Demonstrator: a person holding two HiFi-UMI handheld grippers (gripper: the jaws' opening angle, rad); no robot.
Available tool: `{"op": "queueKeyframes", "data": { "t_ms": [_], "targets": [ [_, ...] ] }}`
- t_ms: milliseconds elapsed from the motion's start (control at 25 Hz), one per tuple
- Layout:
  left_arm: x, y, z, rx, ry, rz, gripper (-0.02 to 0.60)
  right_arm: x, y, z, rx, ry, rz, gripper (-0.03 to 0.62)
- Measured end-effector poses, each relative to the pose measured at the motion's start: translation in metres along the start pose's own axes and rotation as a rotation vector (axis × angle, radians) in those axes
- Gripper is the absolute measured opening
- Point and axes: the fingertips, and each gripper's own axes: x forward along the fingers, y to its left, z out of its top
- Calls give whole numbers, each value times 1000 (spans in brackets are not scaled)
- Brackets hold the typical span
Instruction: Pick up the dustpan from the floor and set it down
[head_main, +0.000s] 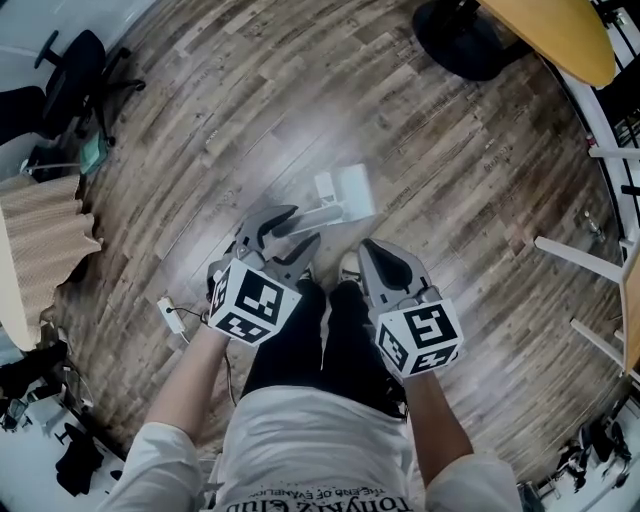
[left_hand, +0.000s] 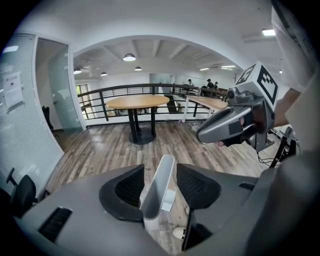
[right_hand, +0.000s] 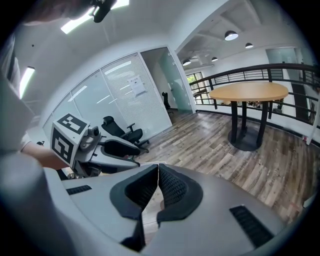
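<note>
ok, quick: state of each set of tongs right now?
Left tongs: open, dustpan handle between them, not clamped.
Right tongs: closed, empty.

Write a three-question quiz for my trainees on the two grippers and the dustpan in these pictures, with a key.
1. True or false: the right gripper is shut with nothing in it.
2. What stands between the open jaws of the left gripper? A) a table leg B) the handle of the dustpan C) a cable
3. What kind of floor lies under the dustpan?
Key: 1 true; 2 B; 3 wood planks.
</note>
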Motion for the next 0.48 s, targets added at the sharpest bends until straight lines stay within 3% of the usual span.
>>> {"op": "queueKeyframes", "data": {
  "t_ms": [480],
  "targets": [
    [42,0,-19,103,82,-97,225,7,-12,-17,60,19,-13,26]
  ]
}}
